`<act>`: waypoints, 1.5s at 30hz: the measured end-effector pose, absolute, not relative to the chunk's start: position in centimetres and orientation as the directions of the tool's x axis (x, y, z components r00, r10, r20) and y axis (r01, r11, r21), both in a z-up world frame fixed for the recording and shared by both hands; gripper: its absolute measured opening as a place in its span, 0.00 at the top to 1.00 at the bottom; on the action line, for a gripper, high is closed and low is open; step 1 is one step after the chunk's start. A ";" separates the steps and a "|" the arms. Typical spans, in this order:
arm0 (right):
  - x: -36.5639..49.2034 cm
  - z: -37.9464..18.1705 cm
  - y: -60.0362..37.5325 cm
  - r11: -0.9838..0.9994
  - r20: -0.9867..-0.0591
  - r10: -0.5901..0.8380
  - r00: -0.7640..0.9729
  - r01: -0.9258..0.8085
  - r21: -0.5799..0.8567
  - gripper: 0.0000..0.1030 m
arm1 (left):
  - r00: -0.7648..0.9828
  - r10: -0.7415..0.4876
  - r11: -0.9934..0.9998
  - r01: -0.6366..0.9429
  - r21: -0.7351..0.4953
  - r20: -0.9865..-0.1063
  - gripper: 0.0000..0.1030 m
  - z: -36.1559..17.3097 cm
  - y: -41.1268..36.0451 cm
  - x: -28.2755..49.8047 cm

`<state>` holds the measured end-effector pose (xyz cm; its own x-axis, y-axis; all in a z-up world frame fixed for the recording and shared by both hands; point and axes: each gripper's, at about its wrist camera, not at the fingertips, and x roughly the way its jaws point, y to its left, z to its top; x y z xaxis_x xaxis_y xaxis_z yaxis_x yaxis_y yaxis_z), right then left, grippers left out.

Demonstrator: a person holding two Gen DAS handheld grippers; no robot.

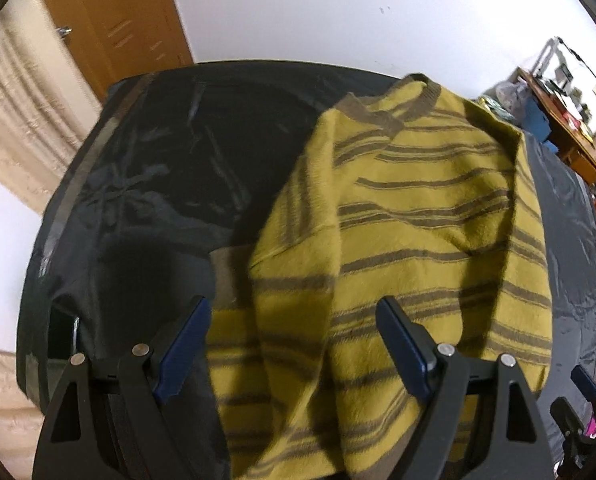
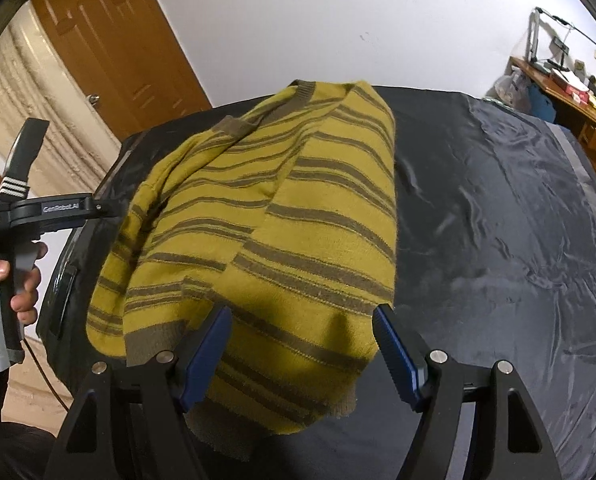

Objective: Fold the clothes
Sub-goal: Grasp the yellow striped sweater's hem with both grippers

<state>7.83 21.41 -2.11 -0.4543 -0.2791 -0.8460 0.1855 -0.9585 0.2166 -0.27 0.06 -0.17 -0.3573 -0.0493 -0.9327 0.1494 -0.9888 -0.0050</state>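
A mustard-yellow sweater with brown stripes (image 1: 397, 208) lies on a table under a dark shiny cover (image 1: 146, 184). Its brown collar (image 1: 381, 114) is at the far end and its sides are folded inward. My left gripper (image 1: 293, 301) hangs open above the near left part of the sweater, with nothing pressed between its blue pads. My right gripper (image 2: 302, 309) stands open over the sweater's (image 2: 282, 208) near hem, its right pad at the cloth's right edge. In the right wrist view a hand (image 2: 22, 280) holds the left tool's handle at the far left.
Behind the table's left side are a wooden door (image 2: 110, 52) and a beige curtain (image 1: 22, 120). A cluttered wooden desk (image 2: 565, 84) stands at the back right against the white wall. Bare dark cover (image 2: 497, 220) stretches right of the sweater.
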 end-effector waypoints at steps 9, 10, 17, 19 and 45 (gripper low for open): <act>7.4 -3.2 21.6 -0.967 -0.865 -0.253 -0.433 0.125 0.220 0.27 | -0.292 -0.105 -0.990 0.123 0.072 -0.951 0.16 -4.8 0.4 -4.2; 7.4 -3.3 21.6 -0.969 -0.867 -0.248 -0.432 0.124 0.215 0.27 | -0.278 -0.117 -0.987 0.138 0.081 -0.954 0.16 -5.1 -0.1 -4.4; 6.7 -4.4 21.1 -0.972 -0.885 -0.235 -0.402 0.115 0.206 0.27 | -0.239 -0.164 -0.966 0.234 0.107 -0.957 0.15 -5.0 -4.3 -5.0; 6.4 -4.7 20.7 -0.970 -0.888 -0.242 -0.392 0.124 0.210 0.27 | -0.255 -0.156 -0.966 0.241 0.093 -0.954 0.15 -4.6 -5.2 -5.1; -7.0 -1.2 19.5 -0.965 -0.823 -0.191 -0.536 0.255 0.058 0.27 | -0.288 0.131 -0.965 0.182 -0.188 -0.949 0.53 -5.9 -5.4 -7.7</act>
